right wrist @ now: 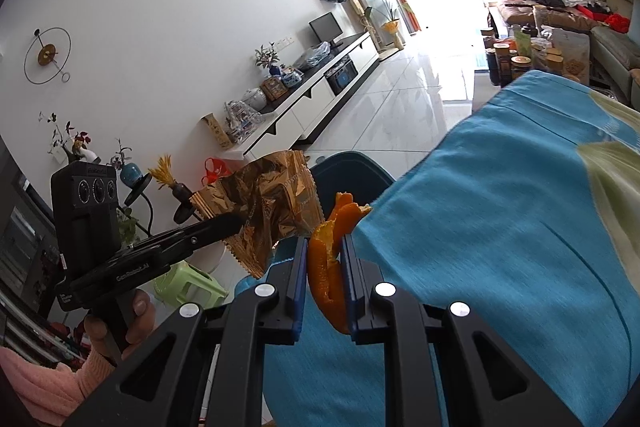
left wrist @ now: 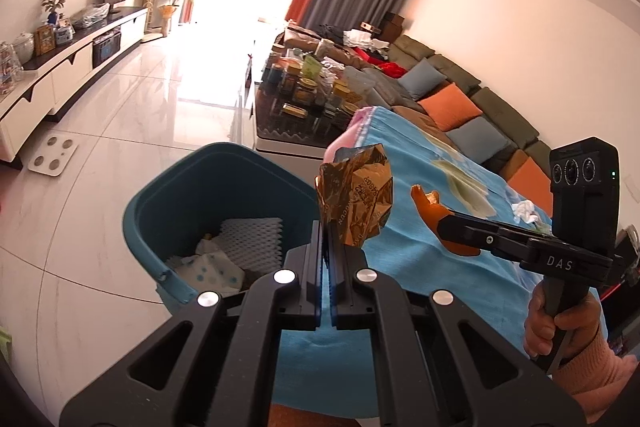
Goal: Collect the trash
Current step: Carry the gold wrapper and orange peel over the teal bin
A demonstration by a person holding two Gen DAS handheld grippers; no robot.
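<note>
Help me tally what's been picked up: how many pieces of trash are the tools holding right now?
2. A gold foil wrapper in the left tool, beside the teal bin; an orange peel in the right tool, over the blue cloth.

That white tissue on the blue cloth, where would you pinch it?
The tissue lies crumpled on the cloth, so probably pinch its raised middle from above, jaws straddling the wad. Both grippers are full now.

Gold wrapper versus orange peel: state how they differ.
The gold wrapper is crinkled, shiny printed foil; the orange peel is a matte, curled strip. The wrapper sits in the left gripper, the peel in the right gripper. Both are clamped, held near the blue bin.
</note>
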